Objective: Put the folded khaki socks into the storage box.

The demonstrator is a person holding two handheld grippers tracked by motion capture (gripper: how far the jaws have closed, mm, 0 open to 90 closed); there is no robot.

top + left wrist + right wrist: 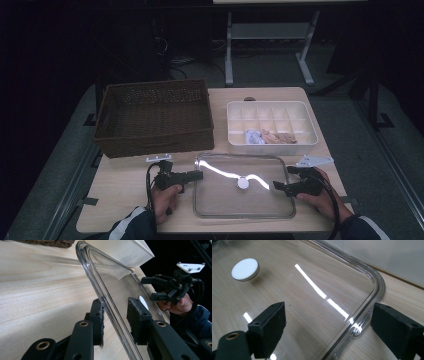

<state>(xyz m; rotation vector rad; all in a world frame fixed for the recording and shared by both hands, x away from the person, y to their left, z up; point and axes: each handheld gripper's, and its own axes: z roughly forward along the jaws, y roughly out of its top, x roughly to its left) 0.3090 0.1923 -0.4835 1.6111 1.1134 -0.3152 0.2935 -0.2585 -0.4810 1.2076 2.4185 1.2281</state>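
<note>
Clear lid (243, 186) with a white knob (243, 183) – beyond it, a dark brown woven basket (154, 117) and a white divided tray (270, 127) – on pale wood-grain table (120, 200).

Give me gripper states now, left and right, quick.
Left gripper: open, jaws straddle the clear lid rim, pads not yet pressing.
Right gripper: open wide, jaws either side of the lid's opposite edge, holding nothing.

Dim room; glare streaks the clear lid (243, 184).
</note>
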